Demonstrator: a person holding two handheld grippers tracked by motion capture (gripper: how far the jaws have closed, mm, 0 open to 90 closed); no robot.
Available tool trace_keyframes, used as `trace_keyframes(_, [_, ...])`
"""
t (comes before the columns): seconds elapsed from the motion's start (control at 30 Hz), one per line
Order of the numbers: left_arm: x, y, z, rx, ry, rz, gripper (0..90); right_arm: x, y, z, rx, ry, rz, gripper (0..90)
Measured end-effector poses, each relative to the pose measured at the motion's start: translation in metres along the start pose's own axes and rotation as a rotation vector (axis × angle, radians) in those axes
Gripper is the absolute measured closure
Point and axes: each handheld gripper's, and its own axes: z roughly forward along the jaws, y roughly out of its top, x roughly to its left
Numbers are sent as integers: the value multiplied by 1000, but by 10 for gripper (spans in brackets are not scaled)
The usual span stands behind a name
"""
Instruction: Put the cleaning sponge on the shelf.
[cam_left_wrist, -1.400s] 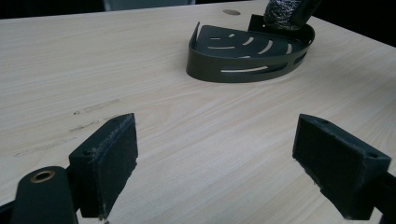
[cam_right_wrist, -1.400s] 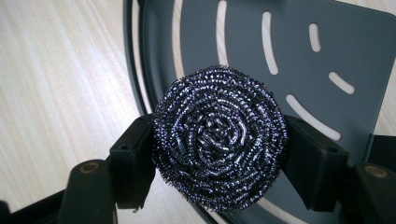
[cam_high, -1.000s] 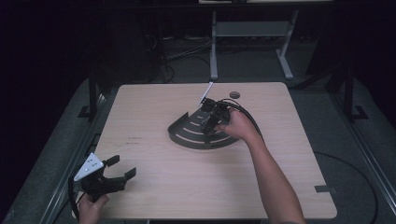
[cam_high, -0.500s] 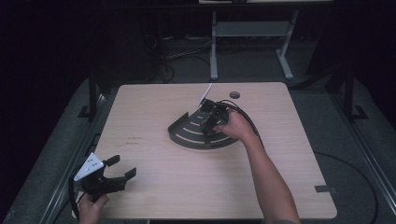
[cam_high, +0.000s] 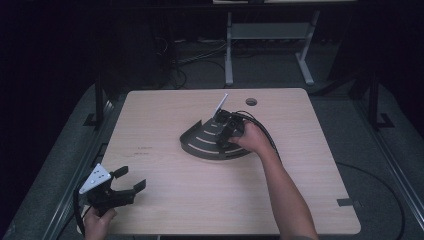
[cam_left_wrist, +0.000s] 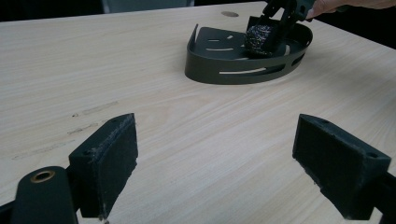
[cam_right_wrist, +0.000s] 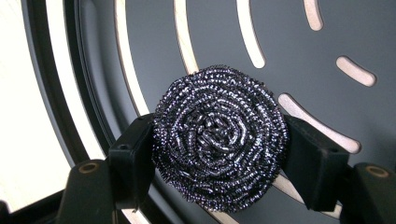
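A round, dark steel-wool scourer is pinched between the two black pads of my right gripper, which is shut on it. It hangs just over the slotted floor of a dark grey quarter-round tray. From above, that tray lies at the table's middle with my right gripper over its far right part. In the left gripper view the scourer sits low inside the tray. My left gripper rests at the front left corner, open with nothing between its pads.
The wooden table has a round cable hole near its far edge. A metal stand and cables sit on the dark floor behind. The right gripper's cable trails back along the forearm.
My right gripper has sunk a little toward the tray floor, with the scourer still in it. The left gripper has stayed where it was.
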Motion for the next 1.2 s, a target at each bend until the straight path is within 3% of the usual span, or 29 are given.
trace_keyframes(0.4, [0,0,-1,0,1,-1,133,2,-1,3,8,-22,-3,305])
trace_keyframes(1.2, [0,0,-1,0,-2,-1,133,-3,-9,8,6,-12,24,274])
